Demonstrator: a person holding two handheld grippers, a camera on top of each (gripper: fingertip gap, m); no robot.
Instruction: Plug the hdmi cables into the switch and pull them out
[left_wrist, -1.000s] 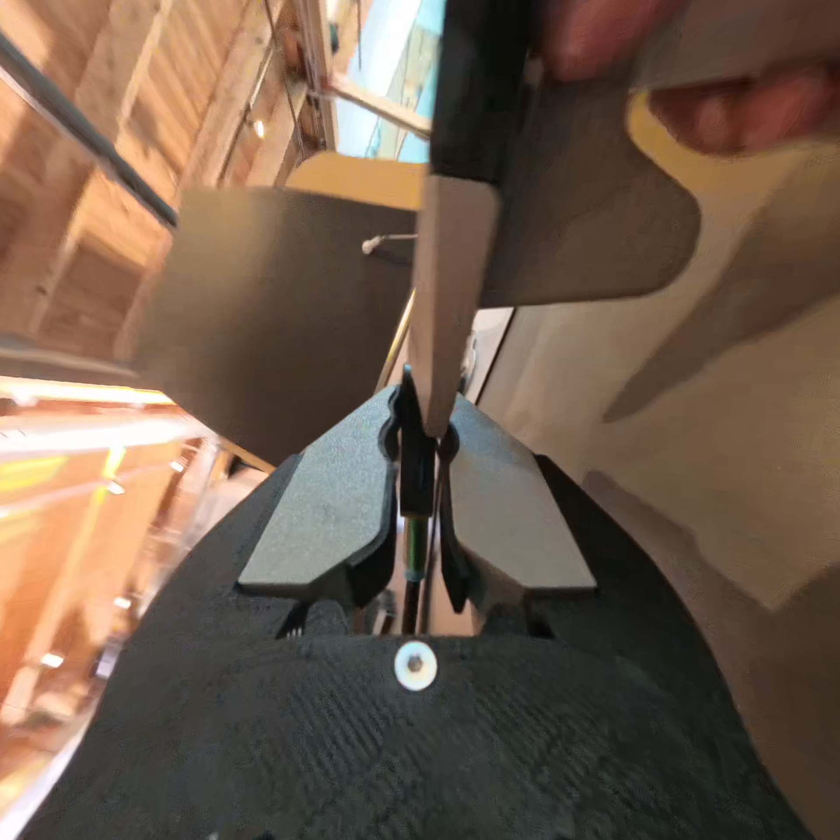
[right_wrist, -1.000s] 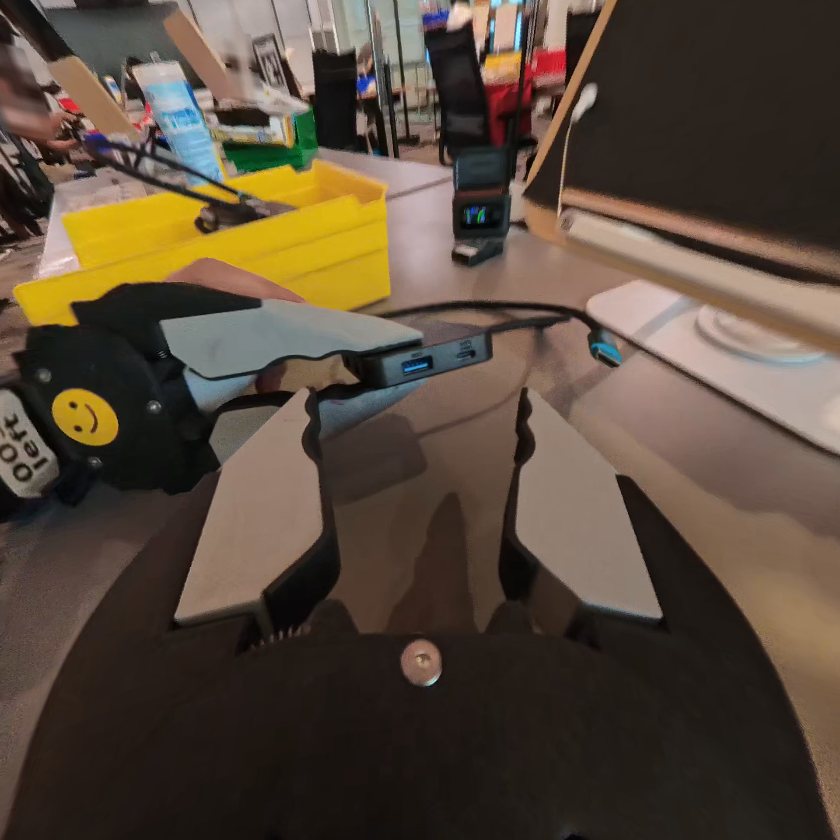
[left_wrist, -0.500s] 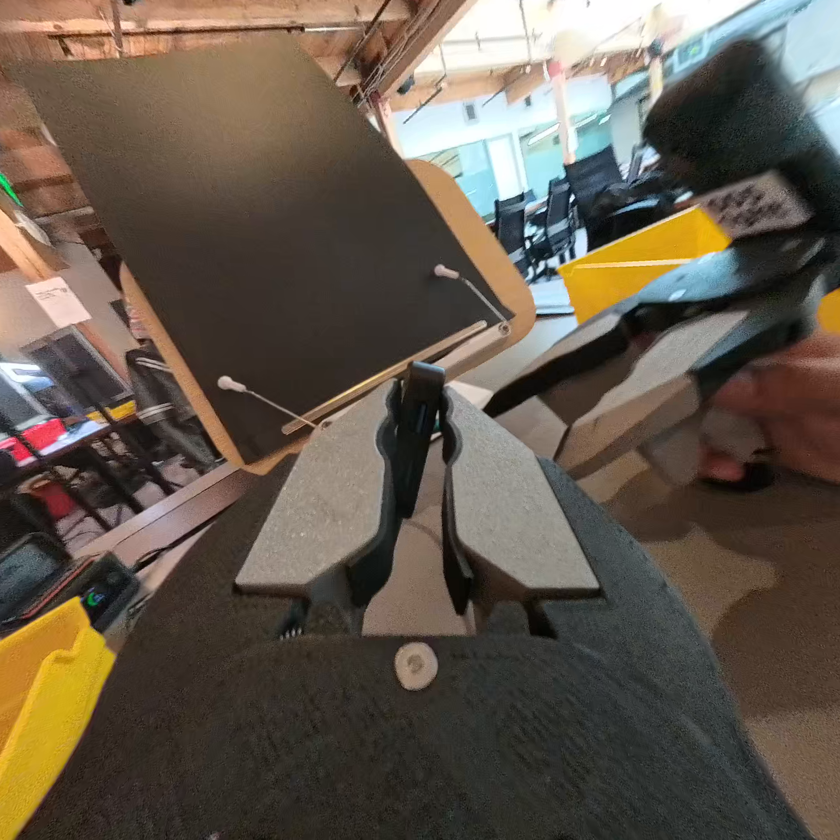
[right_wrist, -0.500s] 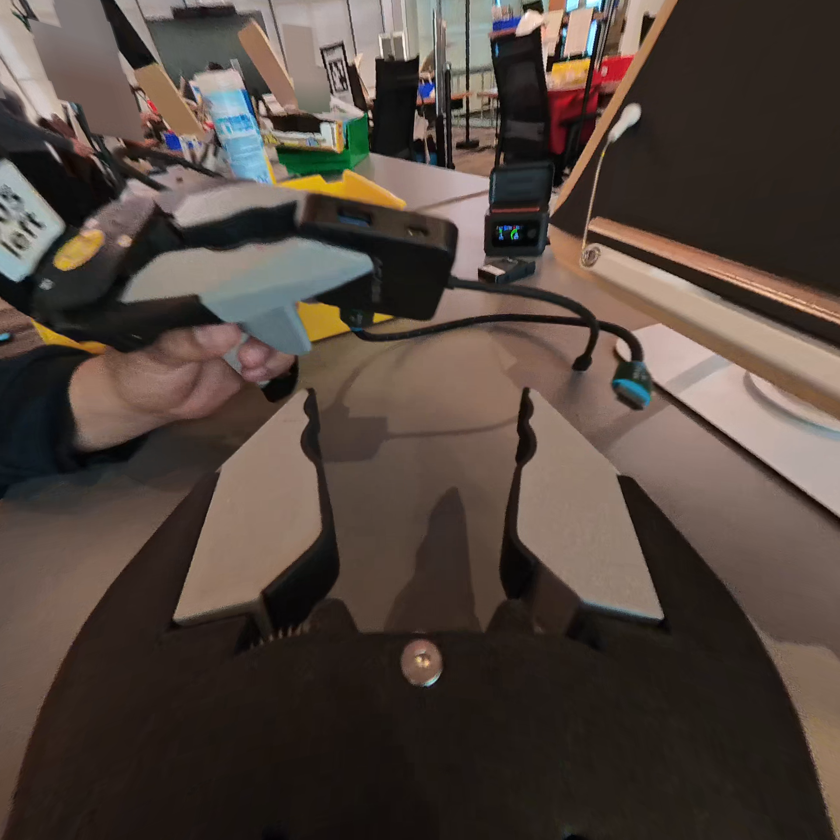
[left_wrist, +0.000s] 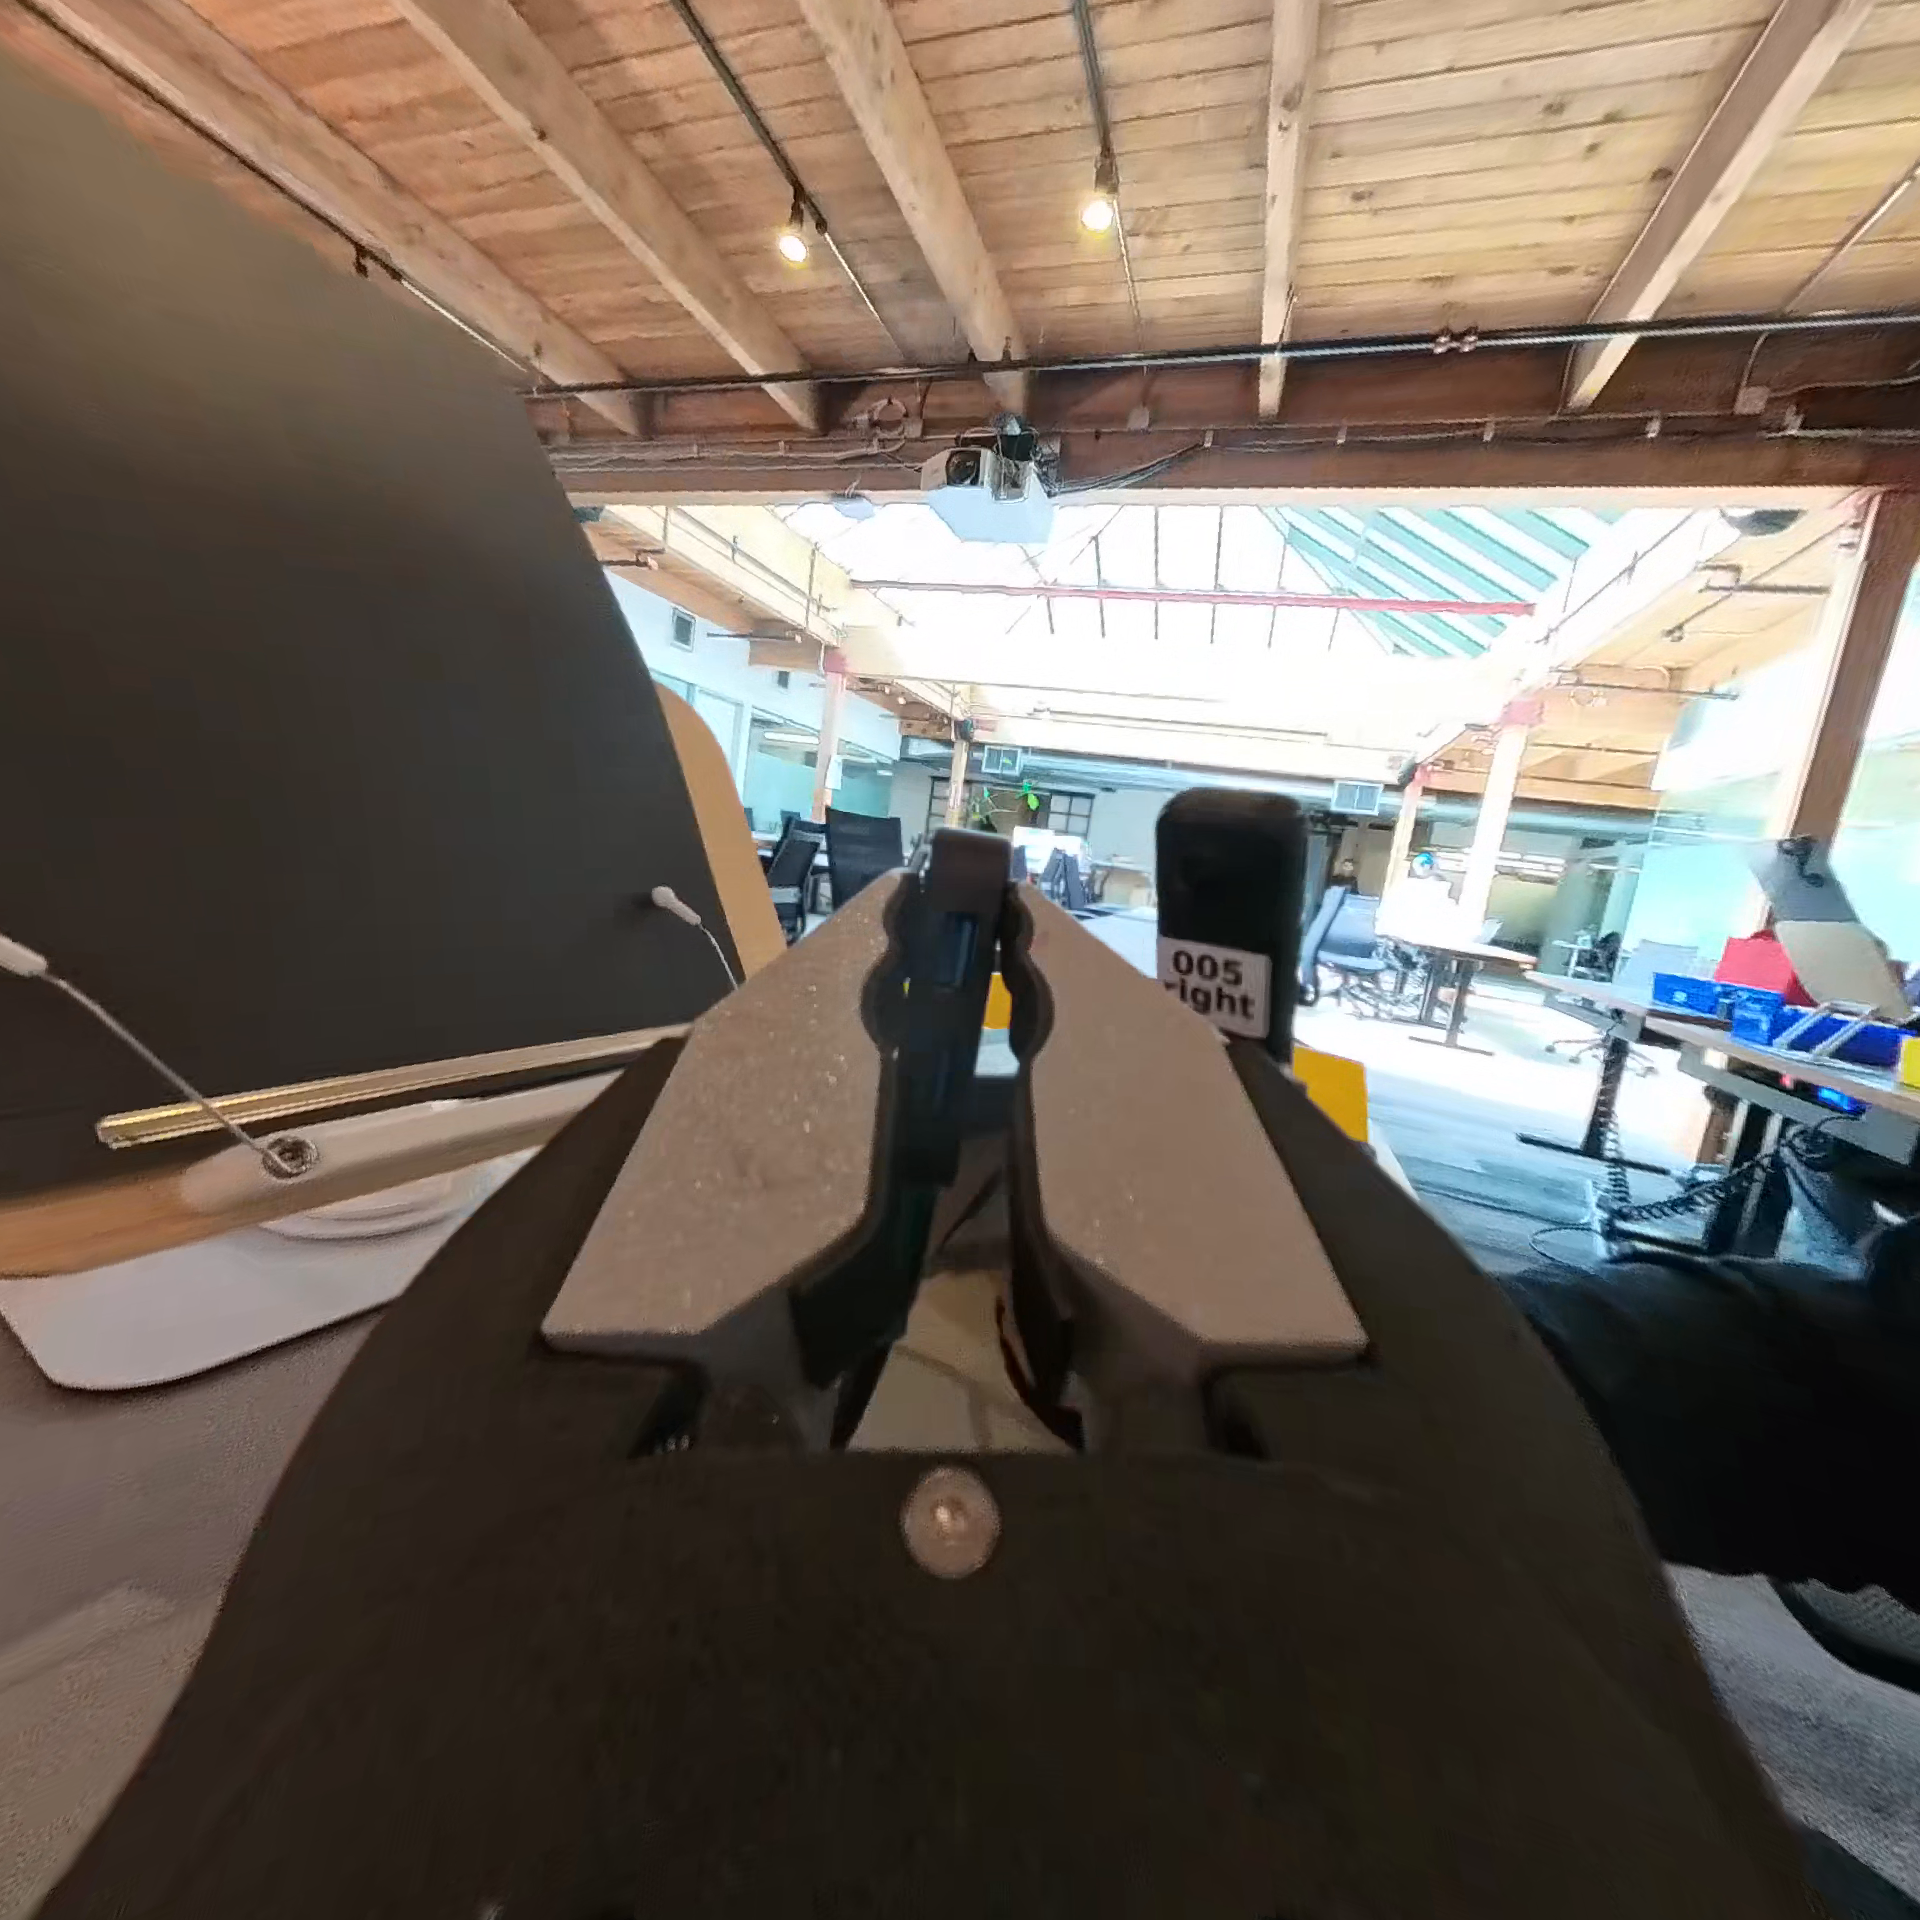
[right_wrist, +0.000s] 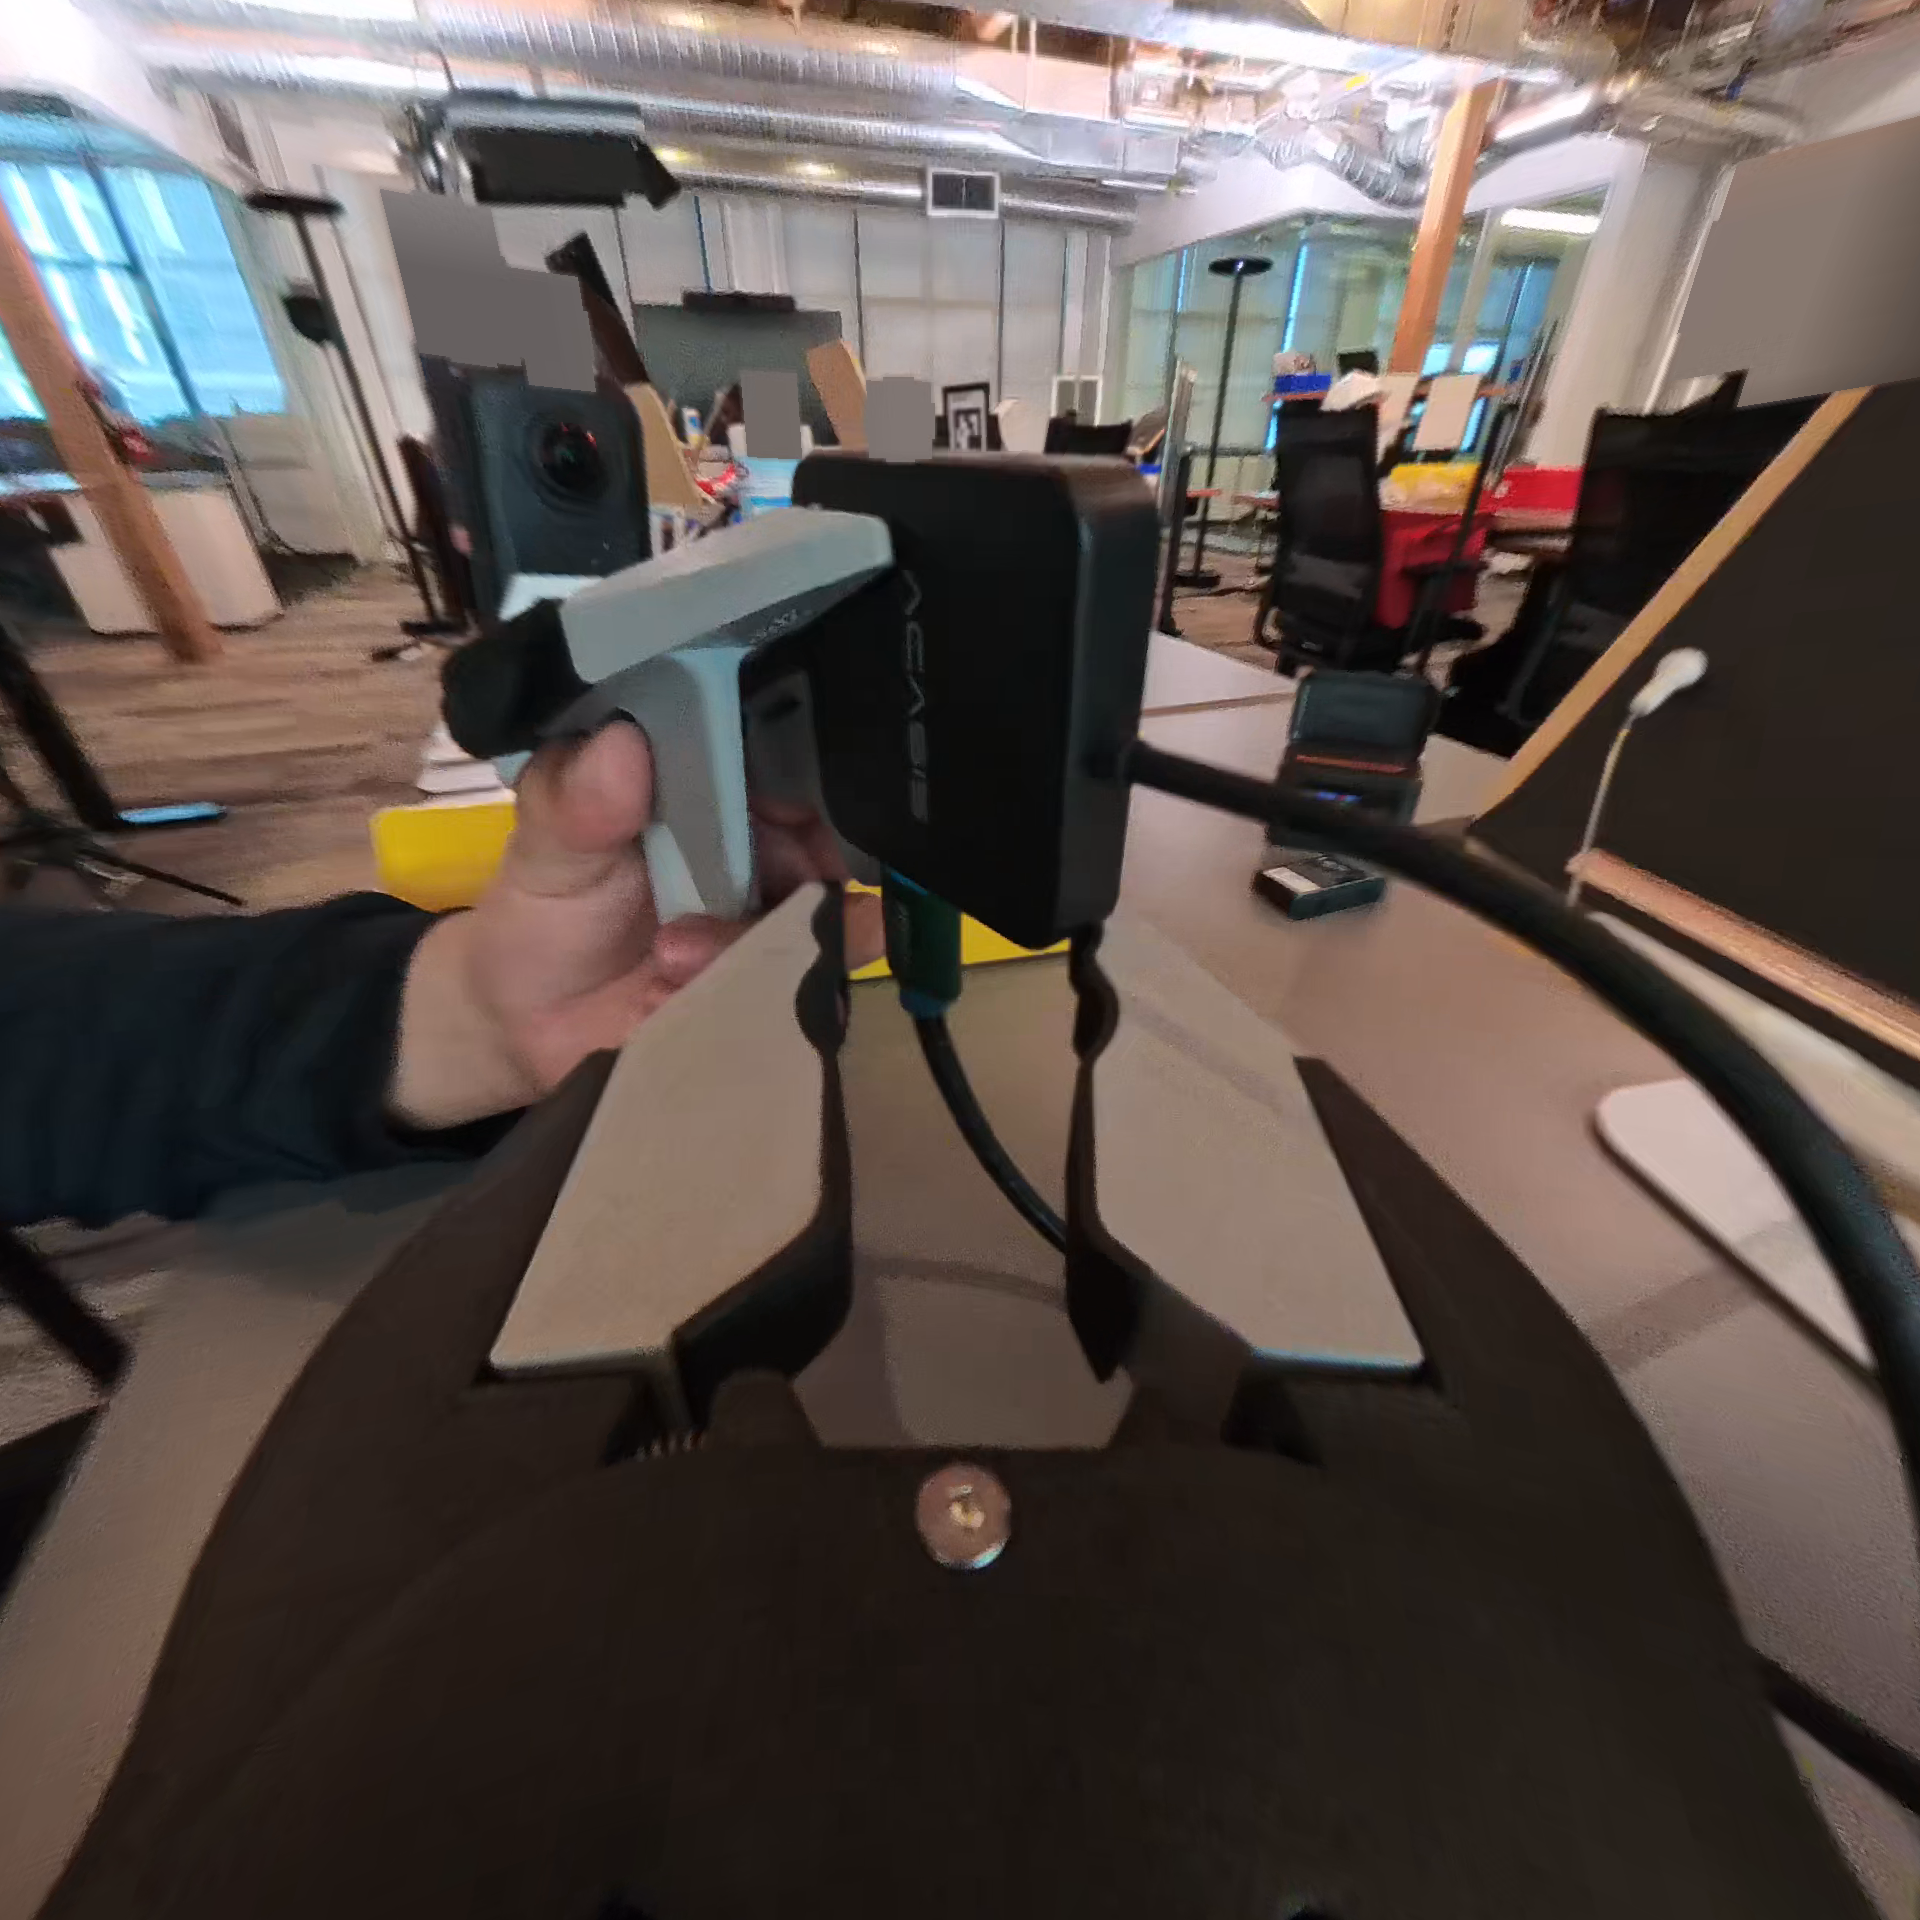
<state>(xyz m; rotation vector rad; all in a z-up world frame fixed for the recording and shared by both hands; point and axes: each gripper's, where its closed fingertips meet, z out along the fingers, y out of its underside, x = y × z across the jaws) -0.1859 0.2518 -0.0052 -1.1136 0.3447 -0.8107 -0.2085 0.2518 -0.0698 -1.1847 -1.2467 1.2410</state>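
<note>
Two grippers meet above the grey table (right_wrist: 1351, 1039); the left gripper (left_wrist: 956, 935) is clamped nearly shut on the black switch (right_wrist: 987, 686), which it holds on edge in the air, seen as a thin dark slab between its fingers in its own view; in the right wrist view the switch sits at 12 o'clock, with a bare hand (right_wrist: 561, 935) working the left gripper at 9 o'clock; the right gripper (right_wrist: 951, 977) is open, its fingers standing either side of a green-and-blue hdmi plug (right_wrist: 920, 940) seated in the switch's underside without touching it; a thick black cable (right_wrist: 1558, 914) leaves the switch toward 3 o'clock; a yellow bin (right_wrist: 442, 847) lies behind at 10 o'clock.
</note>
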